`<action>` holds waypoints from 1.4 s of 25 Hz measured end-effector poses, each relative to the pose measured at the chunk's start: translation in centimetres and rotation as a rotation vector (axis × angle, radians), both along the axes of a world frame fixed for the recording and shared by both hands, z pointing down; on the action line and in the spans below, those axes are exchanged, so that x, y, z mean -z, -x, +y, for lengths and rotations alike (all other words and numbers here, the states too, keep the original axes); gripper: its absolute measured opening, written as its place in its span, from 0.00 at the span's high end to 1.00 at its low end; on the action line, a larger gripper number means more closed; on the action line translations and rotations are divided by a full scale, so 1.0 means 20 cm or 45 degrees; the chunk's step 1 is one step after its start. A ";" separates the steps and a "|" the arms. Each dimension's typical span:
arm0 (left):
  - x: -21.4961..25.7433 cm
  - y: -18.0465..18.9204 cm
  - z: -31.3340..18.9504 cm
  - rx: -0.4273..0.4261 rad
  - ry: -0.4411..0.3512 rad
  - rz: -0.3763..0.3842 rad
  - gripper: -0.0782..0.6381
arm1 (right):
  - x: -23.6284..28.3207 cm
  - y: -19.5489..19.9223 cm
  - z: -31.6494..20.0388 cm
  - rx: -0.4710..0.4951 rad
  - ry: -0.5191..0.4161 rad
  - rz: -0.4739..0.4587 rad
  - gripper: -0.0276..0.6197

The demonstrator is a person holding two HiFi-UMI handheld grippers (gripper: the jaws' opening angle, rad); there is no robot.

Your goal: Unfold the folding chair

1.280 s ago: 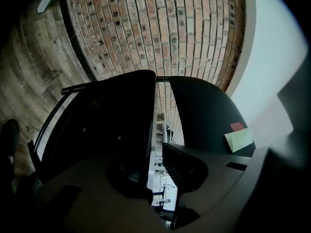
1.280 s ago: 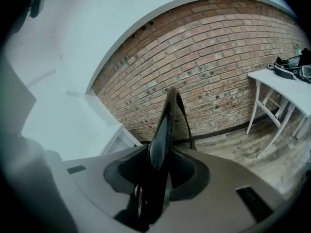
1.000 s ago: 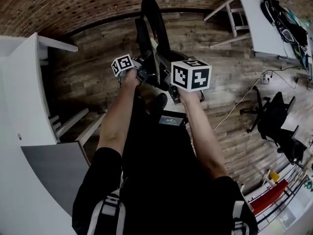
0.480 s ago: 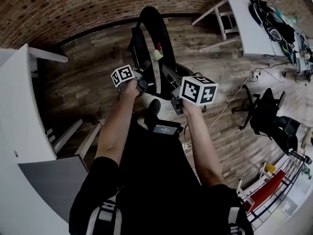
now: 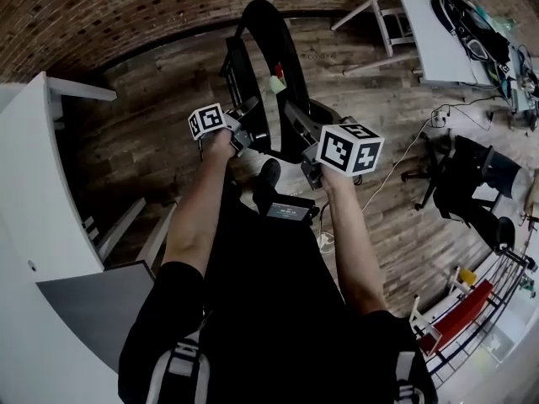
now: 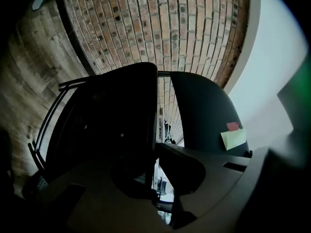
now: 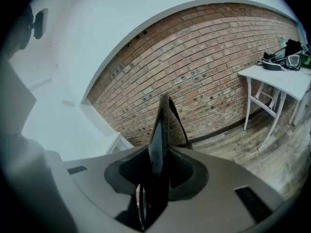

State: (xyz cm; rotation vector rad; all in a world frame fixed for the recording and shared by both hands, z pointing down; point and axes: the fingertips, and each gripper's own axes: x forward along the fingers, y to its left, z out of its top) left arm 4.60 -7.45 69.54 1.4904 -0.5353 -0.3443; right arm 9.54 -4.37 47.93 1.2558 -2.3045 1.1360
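Note:
A black folding chair stands on the wood floor in front of me, with a yellow-green note stuck on it. My left gripper is at the chair's left panel. Its jaws have just been closing, and the panel's thin edge lies pinched between them at the left gripper. My right gripper grips the chair's right side. In the right gripper view the black panel stands edge-on between the jaws of the right gripper, which are shut on it. The note shows on the far panel.
A white desk stands close at the left. A white table with bags on it is at the upper right. A black office chair and a cable are on the floor at the right. A brick wall runs behind.
The head view has swung a little. Both grippers stay on the chair, and the left one has turned slightly. The chair's two panels look slightly farther apart.

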 end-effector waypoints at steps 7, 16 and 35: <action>-0.01 0.10 0.04 0.014 -0.029 0.007 0.82 | -0.02 -0.09 -0.01 -0.020 0.024 -0.052 0.79; -0.03 0.16 0.07 0.047 -0.004 0.069 0.82 | -0.03 -0.13 -0.02 -0.006 0.014 -0.143 0.78; -0.01 0.16 0.10 0.062 -0.120 -0.249 0.76 | -0.04 -0.13 -0.03 0.021 0.008 -0.018 0.79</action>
